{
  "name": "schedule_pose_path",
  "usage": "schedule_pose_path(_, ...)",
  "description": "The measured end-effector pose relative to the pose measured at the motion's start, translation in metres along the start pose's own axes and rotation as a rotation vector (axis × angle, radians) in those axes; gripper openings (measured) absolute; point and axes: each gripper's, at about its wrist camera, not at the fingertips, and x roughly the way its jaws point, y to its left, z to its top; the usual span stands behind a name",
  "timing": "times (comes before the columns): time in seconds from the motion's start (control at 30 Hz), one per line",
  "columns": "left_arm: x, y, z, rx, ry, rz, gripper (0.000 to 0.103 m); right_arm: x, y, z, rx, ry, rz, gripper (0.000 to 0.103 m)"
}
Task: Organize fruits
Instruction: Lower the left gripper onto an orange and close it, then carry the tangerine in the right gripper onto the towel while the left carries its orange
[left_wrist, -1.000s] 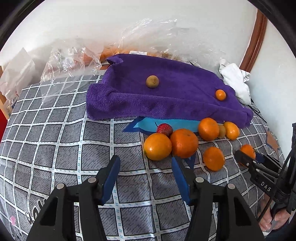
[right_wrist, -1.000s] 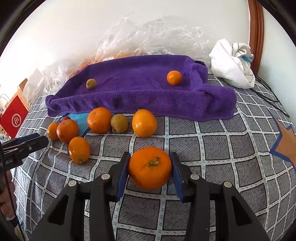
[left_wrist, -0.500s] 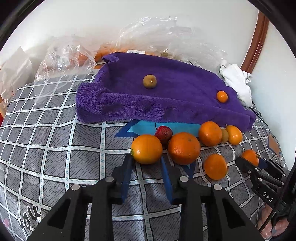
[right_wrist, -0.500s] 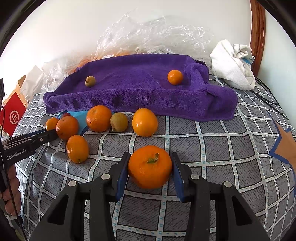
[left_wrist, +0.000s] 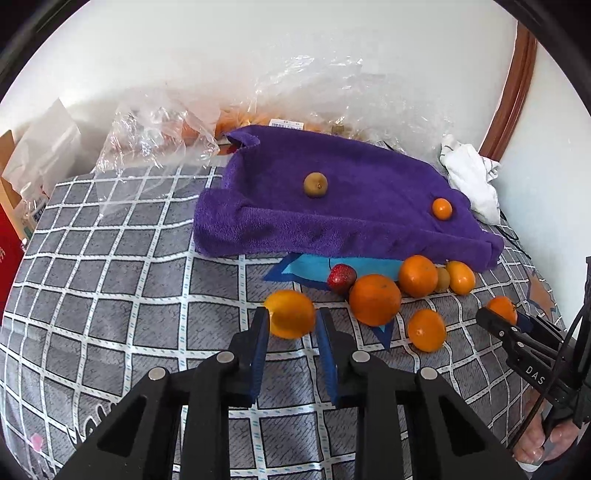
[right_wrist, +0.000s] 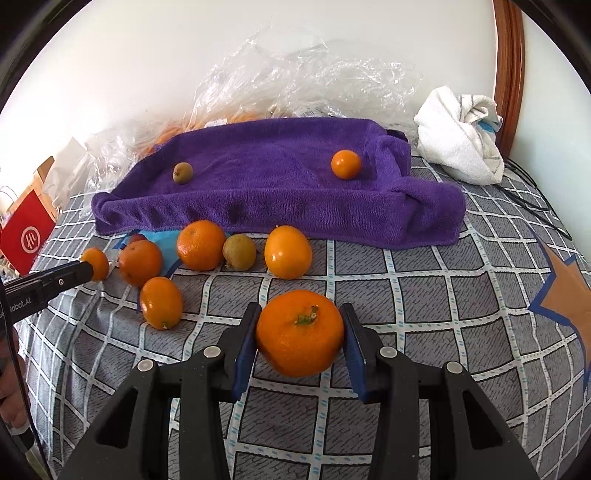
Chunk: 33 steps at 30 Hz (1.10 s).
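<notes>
My left gripper is shut on an orange, the leftmost of the loose fruit on the checked bedsheet. My right gripper is shut on a stemmed orange just above the sheet. A purple towel lies behind, bearing a small brown-green fruit and a small orange. In front of the towel sit several more oranges, such as one big orange, a red strawberry and another brown-green fruit.
Crumpled clear plastic bags lie along the wall behind the towel. A white cloth sits at the back right by a wooden frame. A red paper bag stands at the left edge. A dark cable runs at the right.
My left gripper moved forward around the leftmost orange and closed on it; that orange now sits apart from its neighbours. The right gripper kept still with its orange.
</notes>
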Motion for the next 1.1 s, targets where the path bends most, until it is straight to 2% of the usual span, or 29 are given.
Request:
schedule_pose_path(0.17, -0.011, 0.004, 0.017, -0.013, -0.034, -0.021, 0.023, -0.017, -0.003, 0.021, 0.005, -0.057, -0.004, 0.042)
schedule_pose_path(0.23, -0.009, 0.006, 0.016, -0.032, -0.017, -0.047, 0.023, -0.017, -0.001, 0.025, -0.007, -0.059, -0.011, 0.042)
schedule_pose_path(0.4, -0.015, 0.018, 0.005, -0.063, -0.033, -0.068, 0.023, -0.019, 0.000, 0.020, -0.008, -0.056, -0.007, 0.042)
schedule_pose_path(0.6, -0.007, 0.030, -0.004, -0.117, 0.019, -0.115, 0.024, -0.016, 0.002, 0.012, -0.008, -0.041, 0.005, 0.042)
schedule_pose_path(0.63, -0.004, 0.028, -0.004, -0.113, 0.029, -0.118, 0.027, -0.015, 0.003, 0.010, -0.006, -0.039, 0.008, 0.042)
schedule_pose_path(0.73, 0.005, 0.024, -0.002, -0.104, 0.036, -0.092, 0.035, -0.011, 0.004, 0.007, -0.016, -0.027, 0.014, 0.042)
schedule_pose_path(0.83, 0.016, 0.019, 0.003, -0.108, 0.049, -0.105, 0.039, -0.009, 0.006, 0.003, -0.025, -0.017, 0.014, 0.042)
schedule_pose_path(1.0, 0.036, 0.012, 0.007, -0.082, 0.075, -0.035, 0.042, -0.006, 0.004, -0.001, -0.038, 0.004, 0.009, 0.042)
schedule_pose_path(1.1, 0.039, 0.010, 0.008, -0.079, 0.047, -0.003, 0.042, -0.003, 0.002, -0.001, -0.029, 0.016, 0.000, 0.042)
